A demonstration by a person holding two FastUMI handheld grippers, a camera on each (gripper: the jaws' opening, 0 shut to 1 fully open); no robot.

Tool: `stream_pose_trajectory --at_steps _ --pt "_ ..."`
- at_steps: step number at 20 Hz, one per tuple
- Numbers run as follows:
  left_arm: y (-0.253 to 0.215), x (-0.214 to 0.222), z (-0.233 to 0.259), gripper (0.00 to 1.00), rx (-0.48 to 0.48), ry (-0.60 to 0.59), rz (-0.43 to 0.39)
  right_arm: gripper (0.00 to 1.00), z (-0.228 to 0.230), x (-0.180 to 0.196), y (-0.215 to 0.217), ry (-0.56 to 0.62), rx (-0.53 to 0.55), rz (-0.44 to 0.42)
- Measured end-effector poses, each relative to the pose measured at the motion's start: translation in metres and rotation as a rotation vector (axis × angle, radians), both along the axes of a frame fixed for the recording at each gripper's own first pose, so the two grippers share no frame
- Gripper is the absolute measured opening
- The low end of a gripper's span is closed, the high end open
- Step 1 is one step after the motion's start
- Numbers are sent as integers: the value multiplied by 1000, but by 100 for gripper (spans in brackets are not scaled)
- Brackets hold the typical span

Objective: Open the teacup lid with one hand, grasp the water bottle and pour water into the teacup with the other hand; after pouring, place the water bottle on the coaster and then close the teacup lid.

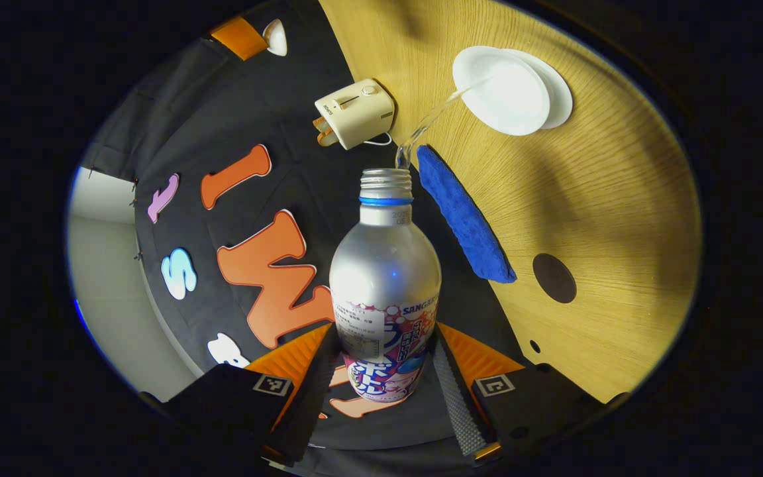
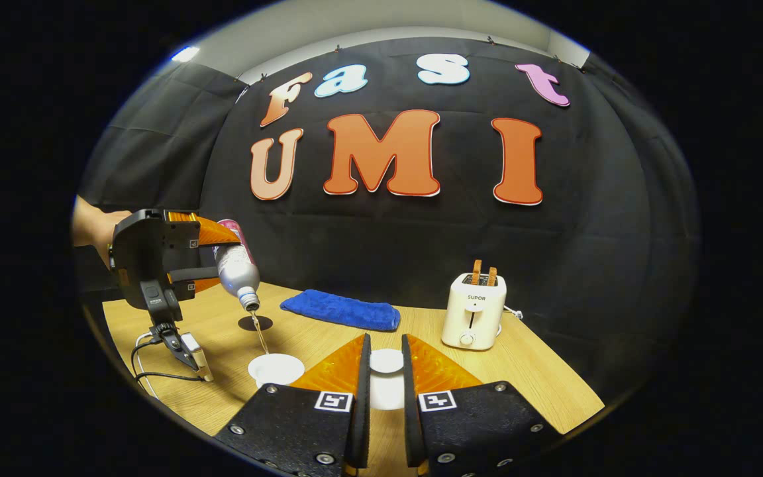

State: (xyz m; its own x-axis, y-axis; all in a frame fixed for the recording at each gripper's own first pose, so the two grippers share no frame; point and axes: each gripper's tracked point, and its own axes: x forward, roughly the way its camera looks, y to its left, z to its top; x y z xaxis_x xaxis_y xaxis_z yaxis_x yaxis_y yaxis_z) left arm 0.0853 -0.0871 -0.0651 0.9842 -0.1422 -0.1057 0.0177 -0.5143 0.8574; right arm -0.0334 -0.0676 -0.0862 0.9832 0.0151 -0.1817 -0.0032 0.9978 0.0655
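Water bottle (image 2: 236, 265): tipped neck-down over the table's left side, so its stream (image 2: 260, 336) falls clear into the teacup below.
Left gripper (image 1: 385, 371): both fingers clamped on the labelled lower body of the bottle, leaving the open mouth free to pour.
Teacup (image 2: 276, 368): white, uncovered, standing on the wooden table (image 2: 540, 377) under the stream.
Coaster (image 2: 254, 323): dark disc just behind the cup, bare, waiting for the bottle.
Blue cloth (image 2: 342, 309): lying behind, unused.
Right gripper (image 2: 383, 381): fingers nearly closed, pinching the white teacup lid (image 2: 387, 363), held aside so the cup stays open.
Toaster (image 2: 473, 311): far right, uninvolved.
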Motion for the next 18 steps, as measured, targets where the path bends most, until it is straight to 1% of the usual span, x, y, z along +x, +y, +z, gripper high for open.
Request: stream_pose_trajectory --at_steps 1,2,7,8,10,12,14,17,18 --pt "-1 1 -1 86 6 2 -3 22 0 0 0 -1 0 2" --pt "-2 1 0 84 15 4 -4 22 0 1 0 -3 1 0" --pt "-1 2 7 84 43 -7 -9 22 1 1 -1 -3 5 0" --pt "-3 2 7 86 50 -6 -13 22 -1 2 0 -2 5 2" --pt "-4 2 10 84 66 -6 -17 22 0 2 0 -3 6 3" --pt "-6 3 16 86 78 -10 -19 22 0 3 3 -2 6 10" --pt "-9 4 22 84 88 -18 -27 22 -1 3 3 0 -6 12" --pt "-14 7 32 84 111 -35 -40 22 2 4 5 -4 -5 18" --pt "-14 7 34 86 117 -39 -41 22 2 5 5 -7 -3 17"
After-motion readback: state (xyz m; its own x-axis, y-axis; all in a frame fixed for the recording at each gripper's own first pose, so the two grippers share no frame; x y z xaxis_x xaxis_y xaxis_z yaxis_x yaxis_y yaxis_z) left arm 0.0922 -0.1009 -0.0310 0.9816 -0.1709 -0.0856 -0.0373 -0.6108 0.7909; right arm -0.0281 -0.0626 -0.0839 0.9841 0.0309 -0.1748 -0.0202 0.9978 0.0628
